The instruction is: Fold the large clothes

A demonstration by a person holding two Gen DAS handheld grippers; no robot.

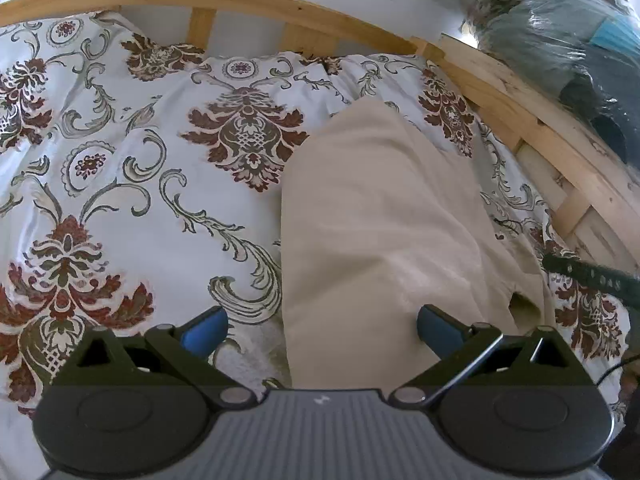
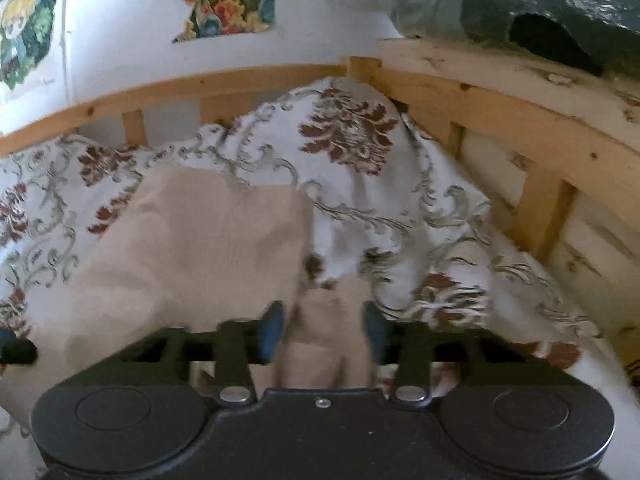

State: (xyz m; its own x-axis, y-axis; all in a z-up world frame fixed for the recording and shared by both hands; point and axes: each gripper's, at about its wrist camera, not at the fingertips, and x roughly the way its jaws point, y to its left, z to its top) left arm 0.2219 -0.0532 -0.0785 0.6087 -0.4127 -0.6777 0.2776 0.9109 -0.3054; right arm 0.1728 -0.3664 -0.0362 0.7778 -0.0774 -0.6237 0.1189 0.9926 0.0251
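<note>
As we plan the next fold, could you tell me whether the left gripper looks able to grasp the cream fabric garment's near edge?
Probably yes: the left gripper is open, its jaws straddle the cream fabric garment on the floral bedspread, and nothing blocks it.

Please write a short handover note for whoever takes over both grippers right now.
Left gripper: jaws wide open, above the near end of the beige garment, holding nothing.
Right gripper: jaws partly closed around a bunched fold of the garment; the view is blurred, so the grip is uncertain.
The garment lies lengthwise on the floral bedspread, looking already folded narrow.
Left: fold it shorter.
</note>
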